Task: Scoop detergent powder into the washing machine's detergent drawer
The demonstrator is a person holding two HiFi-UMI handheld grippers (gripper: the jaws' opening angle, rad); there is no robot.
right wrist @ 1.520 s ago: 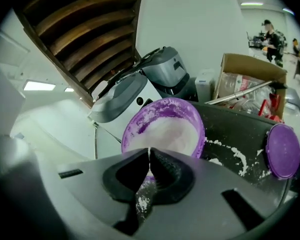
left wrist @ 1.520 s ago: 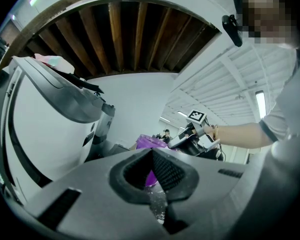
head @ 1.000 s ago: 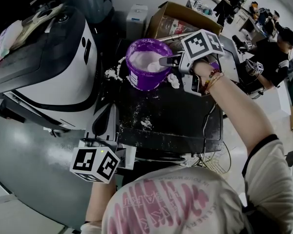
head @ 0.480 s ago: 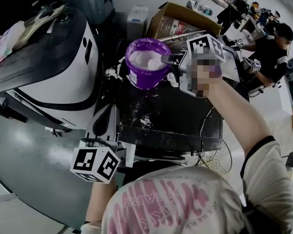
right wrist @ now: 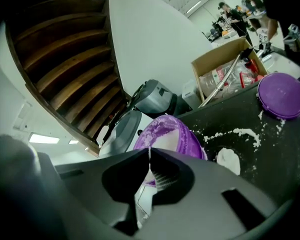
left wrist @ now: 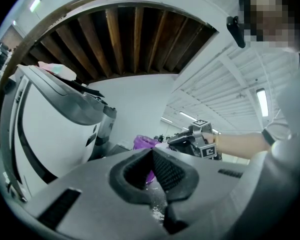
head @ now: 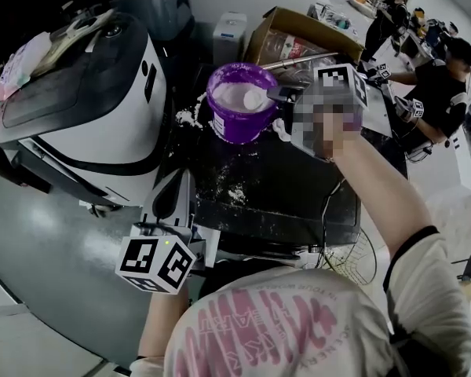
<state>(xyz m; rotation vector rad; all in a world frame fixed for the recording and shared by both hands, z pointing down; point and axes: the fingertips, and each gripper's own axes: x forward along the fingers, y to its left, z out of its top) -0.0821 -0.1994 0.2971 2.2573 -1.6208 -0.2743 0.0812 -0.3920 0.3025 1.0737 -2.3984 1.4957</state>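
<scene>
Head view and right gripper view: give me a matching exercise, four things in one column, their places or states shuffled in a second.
1 purple tub
2 purple lid
3 cardboard box
4 scoop

A gripped in the right tongs
B lying flat on the dark table
C open-topped, beyond the tub
D holding white powder

Pairs: 1-D, 2-B, 3-C, 4-A

In the right gripper view, the jaws of the right gripper (right wrist: pixel 149 151) hide the near wall of the purple tub (right wrist: pixel 186 134) and most of the white scoop (right wrist: pixel 142 198); the purple lid (right wrist: pixel 282 95) is cut off at the right, and in the head view the washing machine (head: pixel 94 124) is cut off at the left
</scene>
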